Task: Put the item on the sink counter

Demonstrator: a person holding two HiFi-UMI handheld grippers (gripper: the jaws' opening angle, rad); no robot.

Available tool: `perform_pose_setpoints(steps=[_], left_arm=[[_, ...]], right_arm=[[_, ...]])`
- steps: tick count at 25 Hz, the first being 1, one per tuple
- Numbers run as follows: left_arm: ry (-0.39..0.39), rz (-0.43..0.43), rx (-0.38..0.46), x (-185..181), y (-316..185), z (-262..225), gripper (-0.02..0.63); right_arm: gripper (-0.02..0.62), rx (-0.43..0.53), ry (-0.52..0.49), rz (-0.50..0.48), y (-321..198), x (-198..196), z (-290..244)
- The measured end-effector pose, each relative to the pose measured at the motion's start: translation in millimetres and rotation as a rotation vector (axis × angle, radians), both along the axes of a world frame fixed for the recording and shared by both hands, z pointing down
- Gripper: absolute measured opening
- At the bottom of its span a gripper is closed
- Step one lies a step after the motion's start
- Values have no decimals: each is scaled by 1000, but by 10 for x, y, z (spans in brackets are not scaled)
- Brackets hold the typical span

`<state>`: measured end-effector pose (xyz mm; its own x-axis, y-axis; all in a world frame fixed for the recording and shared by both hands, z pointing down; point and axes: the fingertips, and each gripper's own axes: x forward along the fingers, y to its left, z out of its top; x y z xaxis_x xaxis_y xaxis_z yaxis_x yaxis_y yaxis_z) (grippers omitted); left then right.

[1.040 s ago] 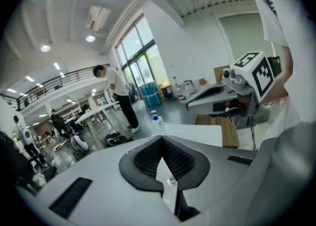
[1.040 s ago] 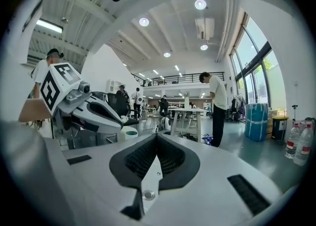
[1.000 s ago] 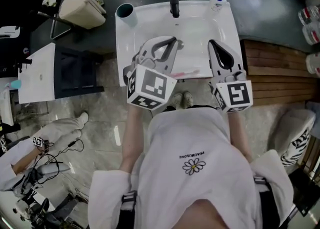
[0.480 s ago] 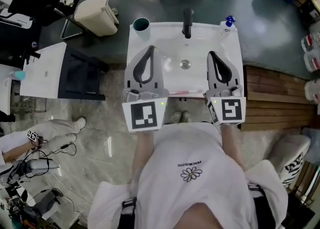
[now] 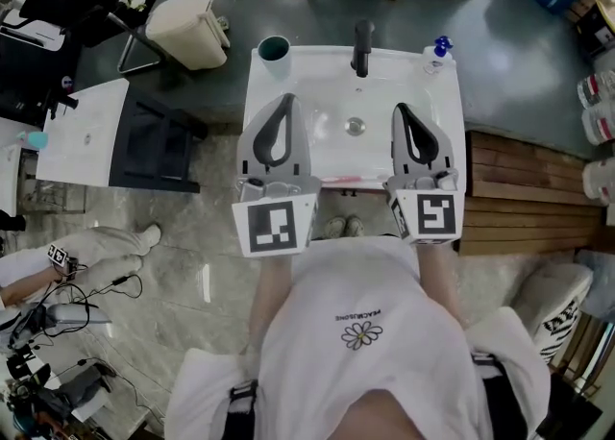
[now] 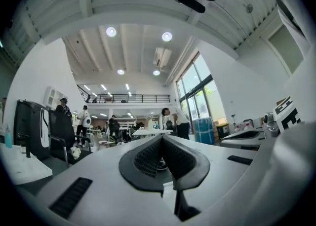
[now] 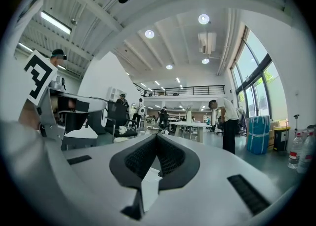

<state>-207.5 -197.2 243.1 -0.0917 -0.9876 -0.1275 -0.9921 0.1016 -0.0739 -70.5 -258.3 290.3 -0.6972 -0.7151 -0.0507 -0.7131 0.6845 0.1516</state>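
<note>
step: looks done, toothbrush (image 5: 342,180) at sink counter's (image 5: 447,92) 6 o'clock
left gripper (image 5: 285,98) / right gripper (image 5: 400,110): both closed, empty
next: probably back off

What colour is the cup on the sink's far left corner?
The cup is teal, clearest in the head view.

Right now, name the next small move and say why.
Probably just draw both grippers back from the sink. The left gripper and right gripper are shut and empty, and a slim pink item already lies on the sink's front rim between them, so nothing seems left to place.
</note>
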Motion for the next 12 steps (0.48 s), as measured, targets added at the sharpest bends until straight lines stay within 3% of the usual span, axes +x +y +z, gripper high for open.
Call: perform_pose_setpoints(steps=[12], left_arm=[[-36,15,-1,21,-90,42,15]], right_arm=[[11,20,18,-5,8,5,-27]])
